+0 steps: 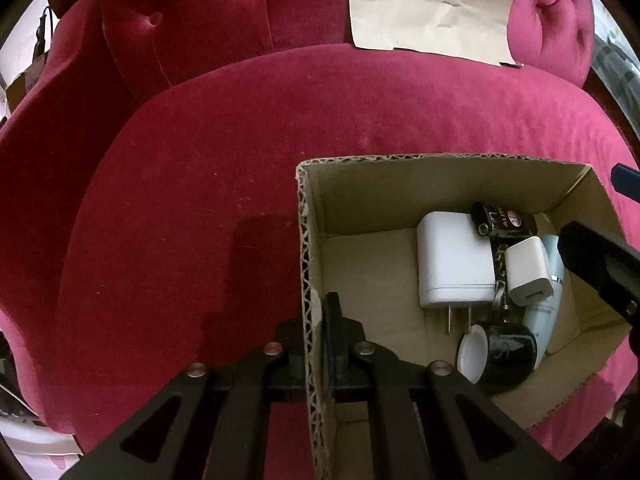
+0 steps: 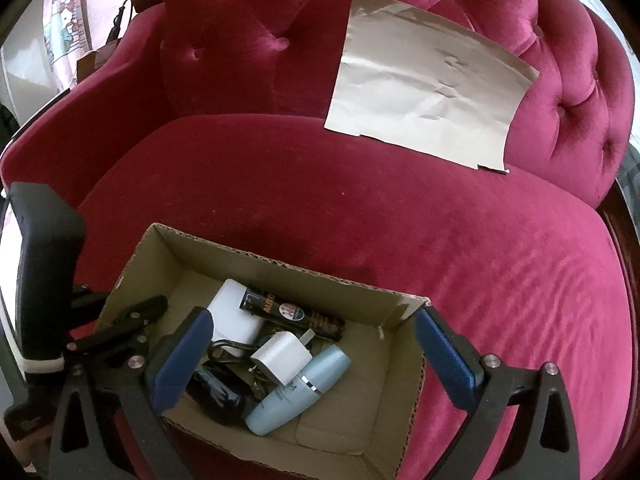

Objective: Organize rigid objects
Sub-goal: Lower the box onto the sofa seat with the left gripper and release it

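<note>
Straddling the cardboard box (image 1: 310,280) wall, left gripper (image 1: 316,320) pinches it; right gripper (image 2: 312,356) gapes empty above.

Left gripper (image 1: 316,312) outer finger: hidden behind the cardboard box (image 1: 308,264) wall.
Dark cable (image 2: 224,350): mostly buried under the chargers, beside the right gripper (image 2: 316,356).
Black bottle (image 1: 504,222) label: unreadable.

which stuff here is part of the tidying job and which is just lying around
Part of the job:
cardboard box
big white charger
small white charger
pale blue bottle
black jar
dark tube
left tool, pinching the box wall
right tool, open over the box

Just lying about:
sheet of paper
red sofa
</note>
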A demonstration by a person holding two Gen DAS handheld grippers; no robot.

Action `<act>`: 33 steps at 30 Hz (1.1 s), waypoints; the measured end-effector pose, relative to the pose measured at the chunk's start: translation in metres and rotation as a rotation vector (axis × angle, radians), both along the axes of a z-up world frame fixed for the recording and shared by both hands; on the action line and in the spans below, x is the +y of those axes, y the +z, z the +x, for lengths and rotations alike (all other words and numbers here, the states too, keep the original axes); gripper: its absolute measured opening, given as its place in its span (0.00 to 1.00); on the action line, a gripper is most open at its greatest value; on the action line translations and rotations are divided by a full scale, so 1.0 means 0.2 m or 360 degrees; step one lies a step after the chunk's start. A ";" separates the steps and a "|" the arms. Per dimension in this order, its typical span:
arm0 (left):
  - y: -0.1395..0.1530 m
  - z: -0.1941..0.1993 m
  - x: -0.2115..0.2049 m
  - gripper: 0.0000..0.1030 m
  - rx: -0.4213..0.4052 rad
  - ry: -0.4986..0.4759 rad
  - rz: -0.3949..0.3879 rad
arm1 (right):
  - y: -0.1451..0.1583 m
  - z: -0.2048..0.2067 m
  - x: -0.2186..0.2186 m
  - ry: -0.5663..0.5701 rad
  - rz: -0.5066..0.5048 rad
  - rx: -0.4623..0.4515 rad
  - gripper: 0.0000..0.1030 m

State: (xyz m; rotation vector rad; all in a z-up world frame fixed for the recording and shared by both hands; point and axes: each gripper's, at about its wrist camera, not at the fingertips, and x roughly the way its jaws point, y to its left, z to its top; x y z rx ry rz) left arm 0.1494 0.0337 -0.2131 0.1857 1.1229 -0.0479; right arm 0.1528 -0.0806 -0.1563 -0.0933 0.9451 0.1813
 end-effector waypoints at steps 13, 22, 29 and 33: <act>0.17 -0.07 -0.01 1.00 -0.0065 0.0036 0.0070 | 0.09 -0.07 -0.12 -0.0132 0.0065 0.0003 1.00; 0.34 -0.26 -0.12 1.00 -0.0098 -0.0004 0.0035 | 0.26 -0.18 -0.22 -0.0242 0.0107 0.0045 1.00; 0.57 -0.41 -0.17 1.00 -0.0189 0.0018 0.0002 | 0.44 -0.34 -0.25 -0.0268 0.0120 0.0024 1.00; 0.65 -0.47 -0.21 1.00 -0.0209 -0.0004 0.0025 | 0.54 -0.42 -0.26 -0.0260 0.0119 -0.0001 1.00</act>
